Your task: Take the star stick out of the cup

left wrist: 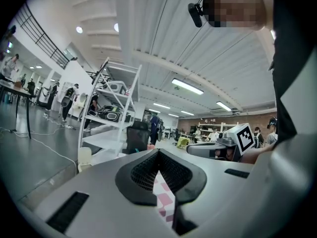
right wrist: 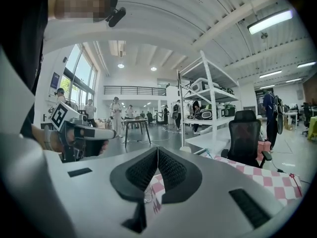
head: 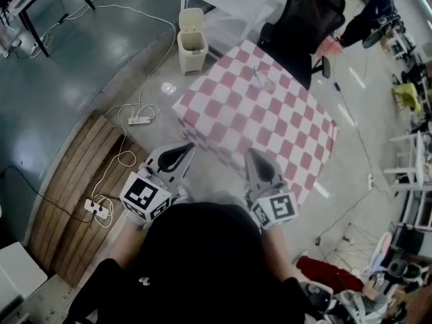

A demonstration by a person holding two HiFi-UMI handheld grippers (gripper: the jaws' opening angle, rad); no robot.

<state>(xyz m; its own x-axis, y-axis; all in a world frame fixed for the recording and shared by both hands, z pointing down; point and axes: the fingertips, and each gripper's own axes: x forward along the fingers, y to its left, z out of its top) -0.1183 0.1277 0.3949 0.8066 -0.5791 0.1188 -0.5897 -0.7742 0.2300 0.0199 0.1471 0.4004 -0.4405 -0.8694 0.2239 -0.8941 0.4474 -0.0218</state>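
Left gripper [head: 185,148] and right gripper [head: 254,156] are hovering near, jaws pressed together; one needs spreading while reaching the far cup [head: 263,82] on the desk [head: 223,117].

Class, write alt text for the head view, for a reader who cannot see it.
From above, a person holds the left gripper and right gripper, jaws shut and empty, short of a table with a pink-and-white checked cloth. A clear cup stands near its far edge, by a black office chair.
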